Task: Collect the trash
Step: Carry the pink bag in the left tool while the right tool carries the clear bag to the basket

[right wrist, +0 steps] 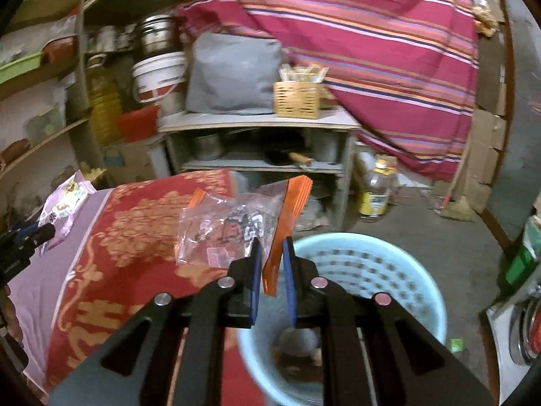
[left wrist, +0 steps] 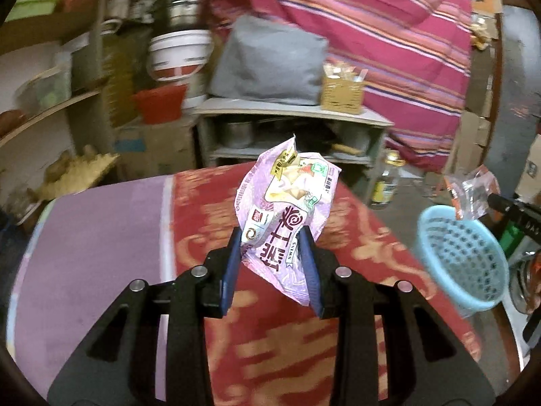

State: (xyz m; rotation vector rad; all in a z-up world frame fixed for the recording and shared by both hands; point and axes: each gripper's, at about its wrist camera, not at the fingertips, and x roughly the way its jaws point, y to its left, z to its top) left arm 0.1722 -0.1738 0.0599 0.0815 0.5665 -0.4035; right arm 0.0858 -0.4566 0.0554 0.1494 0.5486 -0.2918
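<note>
My left gripper is shut on a crumpled purple snack wrapper, held up over the red and gold patterned cloth. My right gripper is shut on a clear plastic bag with orange edges, raised at the rim of the light blue perforated basket. The left wrist view shows that basket at the right, with the clear bag just above it. In the right wrist view the purple wrapper and the left gripper's tip appear at the far left.
A grey low shelf unit holding pots, a grey bag and a woven box stands behind the table. Wooden shelves with buckets and jars fill the left. A striped pink cloth hangs at the back. A yellow-labelled bottle stands on the concrete floor.
</note>
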